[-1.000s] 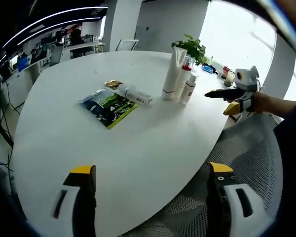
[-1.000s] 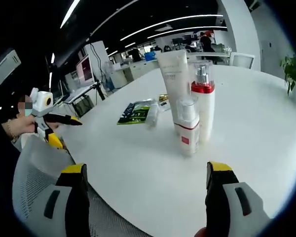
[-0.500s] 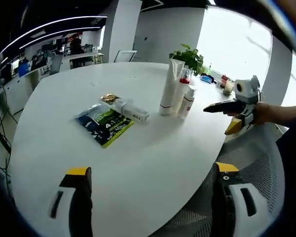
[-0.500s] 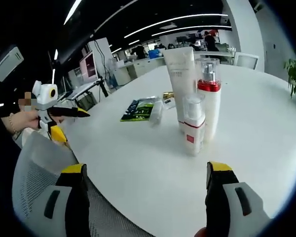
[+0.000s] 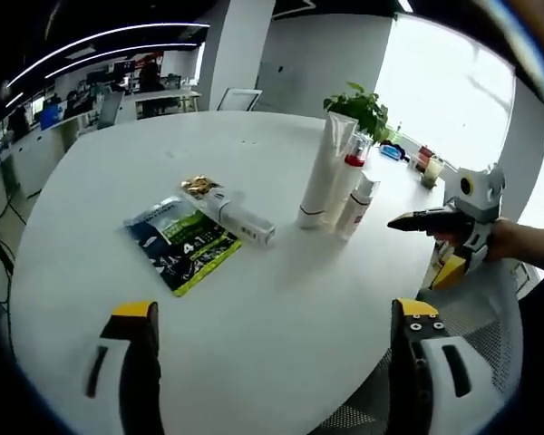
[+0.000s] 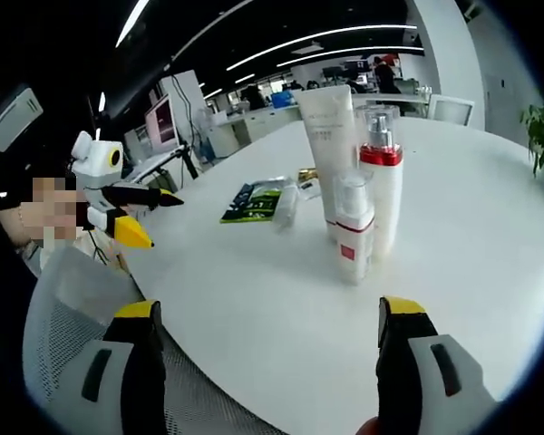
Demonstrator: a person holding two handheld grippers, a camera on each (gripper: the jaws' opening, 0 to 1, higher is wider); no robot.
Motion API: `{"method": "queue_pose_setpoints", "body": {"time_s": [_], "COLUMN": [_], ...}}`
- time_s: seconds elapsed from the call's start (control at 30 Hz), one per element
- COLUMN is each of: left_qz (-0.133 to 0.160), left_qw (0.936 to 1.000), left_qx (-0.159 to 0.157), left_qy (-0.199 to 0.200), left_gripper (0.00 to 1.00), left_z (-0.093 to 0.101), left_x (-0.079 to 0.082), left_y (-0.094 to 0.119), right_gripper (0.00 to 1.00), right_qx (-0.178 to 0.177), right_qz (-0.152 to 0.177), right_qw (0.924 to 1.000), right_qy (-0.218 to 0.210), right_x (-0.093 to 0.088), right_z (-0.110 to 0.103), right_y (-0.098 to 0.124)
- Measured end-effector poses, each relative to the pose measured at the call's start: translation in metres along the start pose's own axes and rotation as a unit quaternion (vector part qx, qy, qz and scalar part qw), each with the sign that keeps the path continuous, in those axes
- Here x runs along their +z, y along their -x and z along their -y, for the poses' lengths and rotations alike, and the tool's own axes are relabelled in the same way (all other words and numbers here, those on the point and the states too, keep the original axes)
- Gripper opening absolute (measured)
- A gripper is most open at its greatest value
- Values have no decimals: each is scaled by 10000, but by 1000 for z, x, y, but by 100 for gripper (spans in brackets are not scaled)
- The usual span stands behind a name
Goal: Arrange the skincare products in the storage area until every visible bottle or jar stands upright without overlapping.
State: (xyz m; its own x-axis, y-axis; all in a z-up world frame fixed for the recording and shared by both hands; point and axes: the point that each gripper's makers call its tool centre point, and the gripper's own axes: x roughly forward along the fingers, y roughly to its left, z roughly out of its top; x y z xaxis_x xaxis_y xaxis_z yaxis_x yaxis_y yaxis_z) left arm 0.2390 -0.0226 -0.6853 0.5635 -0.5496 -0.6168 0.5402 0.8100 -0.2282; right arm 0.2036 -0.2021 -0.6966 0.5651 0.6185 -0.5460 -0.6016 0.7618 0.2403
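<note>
Jaws of the left gripper (image 5: 270,362) stand wide apart with nothing between them, low over the near edge of the white table (image 5: 281,299). The right gripper (image 6: 265,362) is likewise spread and empty, above the table edge and a mesh chair (image 6: 72,317). In the left gripper view the right gripper comes in from the right, held in a hand (image 5: 508,240), its dark tips pointing toward the bottles and apart from them.

Out on the table, three products stand upright in a tight group: a tall white tube (image 6: 331,136), a pump bottle with a red collar (image 6: 381,181) just beside it, and a small bottle with a red band (image 6: 352,231) in front, touching or nearly touching the others. Well to one side of them a flat green sachet (image 5: 181,245) lies on the table. A white tube (image 5: 240,217) lies on its side along the sachet's edge, overlapping its corner, with a small gold packet (image 5: 198,187) at its far end. A potted plant (image 5: 358,95) sits behind the group near the window.
</note>
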Motion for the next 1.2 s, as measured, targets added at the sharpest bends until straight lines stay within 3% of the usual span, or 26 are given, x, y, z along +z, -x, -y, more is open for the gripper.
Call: {"method": "queue_pose_setpoints", "body": {"time_s": [0.2, 0.5, 0.6, 0.9, 1.2], "left_qz": [-157, -70, -47, -163, -192], "left_qw": [9998, 9998, 9997, 9991, 9977], "left_qx": [64, 201, 148, 389, 644], "left_qy": [-53, -55, 199, 95, -48], "left_gripper": [99, 99, 99, 98, 91], "left_z": [10, 8, 9, -2, -13], "left_x": [6, 26, 34, 55, 65], "left_y": [-16, -41, -50, -78, -105], "right_gripper": [98, 97, 97, 97, 96], "right_qx": [17, 26, 1, -25, -61], "right_qz": [-52, -120, -117, -235, -278], "right_qw": [10000, 9999, 9999, 9996, 9994], "right_qy": [41, 76, 63, 160, 199], "right_x": [-2, -4, -5, -8, -8], "right_z": [-2, -3, -1, -2, 0], "right_y": [-1, -1, -1, -2, -1]}}
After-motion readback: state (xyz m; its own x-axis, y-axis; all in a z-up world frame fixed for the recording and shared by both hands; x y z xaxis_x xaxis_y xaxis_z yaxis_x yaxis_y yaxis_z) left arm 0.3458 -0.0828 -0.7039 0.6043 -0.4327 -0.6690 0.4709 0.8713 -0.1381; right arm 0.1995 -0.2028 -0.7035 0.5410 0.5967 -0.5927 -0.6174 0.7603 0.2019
